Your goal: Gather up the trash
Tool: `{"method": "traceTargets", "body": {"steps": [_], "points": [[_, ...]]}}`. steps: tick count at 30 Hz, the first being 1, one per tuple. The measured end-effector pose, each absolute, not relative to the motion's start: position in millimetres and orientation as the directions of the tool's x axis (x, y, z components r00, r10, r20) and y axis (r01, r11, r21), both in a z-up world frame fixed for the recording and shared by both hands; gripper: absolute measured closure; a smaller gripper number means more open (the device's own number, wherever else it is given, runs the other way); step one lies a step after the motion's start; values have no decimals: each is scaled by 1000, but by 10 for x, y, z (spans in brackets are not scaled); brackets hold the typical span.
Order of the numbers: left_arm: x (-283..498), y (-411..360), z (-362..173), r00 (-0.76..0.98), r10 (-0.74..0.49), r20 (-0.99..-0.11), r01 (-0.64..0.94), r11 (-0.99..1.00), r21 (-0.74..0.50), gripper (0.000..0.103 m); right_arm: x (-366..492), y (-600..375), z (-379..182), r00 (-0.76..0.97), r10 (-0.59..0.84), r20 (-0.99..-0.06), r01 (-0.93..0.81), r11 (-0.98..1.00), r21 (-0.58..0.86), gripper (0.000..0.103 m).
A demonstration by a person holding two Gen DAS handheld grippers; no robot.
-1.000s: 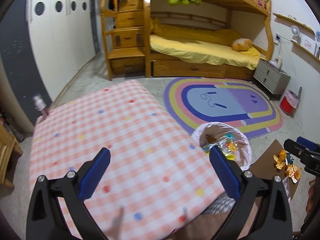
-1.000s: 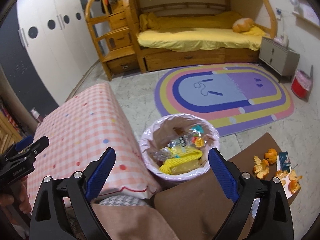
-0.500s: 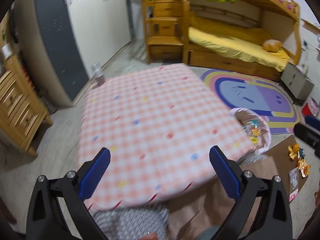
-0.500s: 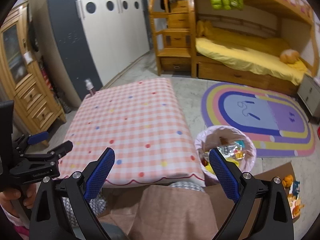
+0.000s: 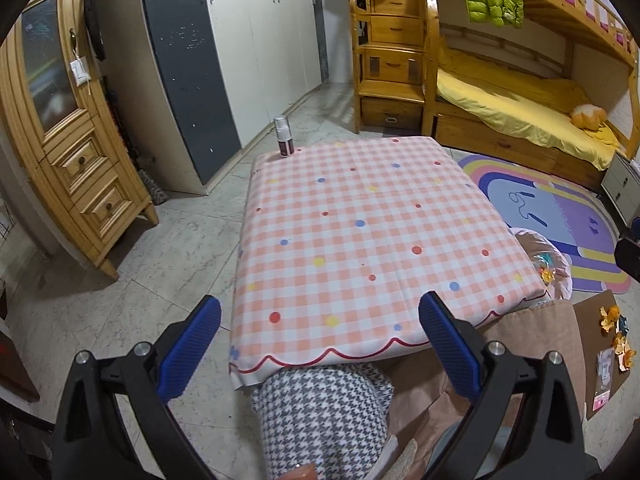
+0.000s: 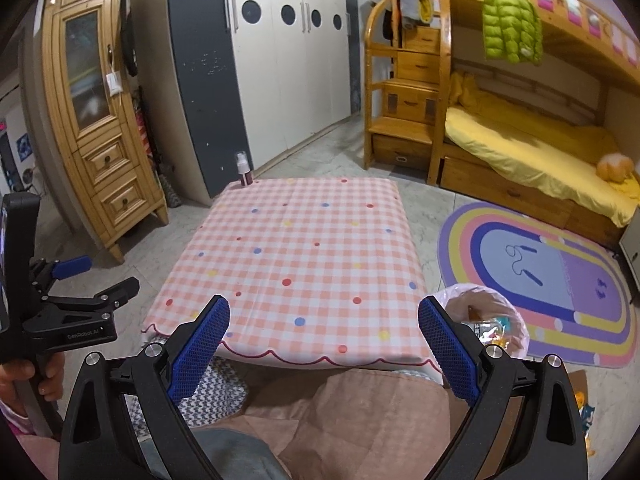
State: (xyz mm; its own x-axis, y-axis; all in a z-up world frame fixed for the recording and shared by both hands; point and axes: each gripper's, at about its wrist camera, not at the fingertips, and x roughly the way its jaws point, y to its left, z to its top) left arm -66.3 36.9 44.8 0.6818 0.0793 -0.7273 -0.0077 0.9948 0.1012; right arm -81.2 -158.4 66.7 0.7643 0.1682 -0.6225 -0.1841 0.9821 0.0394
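Note:
My left gripper (image 5: 318, 354) is open and empty, held above the near edge of the pink checked table (image 5: 372, 236). My right gripper (image 6: 322, 350) is open and empty over the same near edge (image 6: 300, 264). A bin with a pink liner (image 6: 486, 326) holds wrappers and stands on the floor right of the table; its rim shows in the left wrist view (image 5: 550, 264). Orange peels (image 5: 610, 316) and wrappers lie on brown cardboard (image 5: 600, 364) on the floor at the right. A small spray bottle (image 5: 282, 136) stands at the table's far left corner. The left gripper body also shows in the right wrist view (image 6: 80, 304).
A wooden cabinet (image 6: 100, 128) stands at the left and a grey-white wardrobe (image 6: 280, 60) behind it. A bunk bed with yellow bedding (image 6: 532, 144) and wooden stair drawers (image 6: 404, 108) are at the back. A rainbow rug (image 6: 540, 280) lies right. My lap is below both grippers.
Both grippers have pulled back and swung left, away from the bin toward the table's near edge. The whole table top has come into view. Both stay open.

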Motion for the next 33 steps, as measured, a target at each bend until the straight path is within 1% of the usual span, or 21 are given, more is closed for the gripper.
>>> {"method": "traceTargets", "body": {"steps": [33], "points": [[-664,359,500,684,78,-725,-9,995,98,7,-792,-1643,575,752,149,-643,-160,986,43,9]]}}
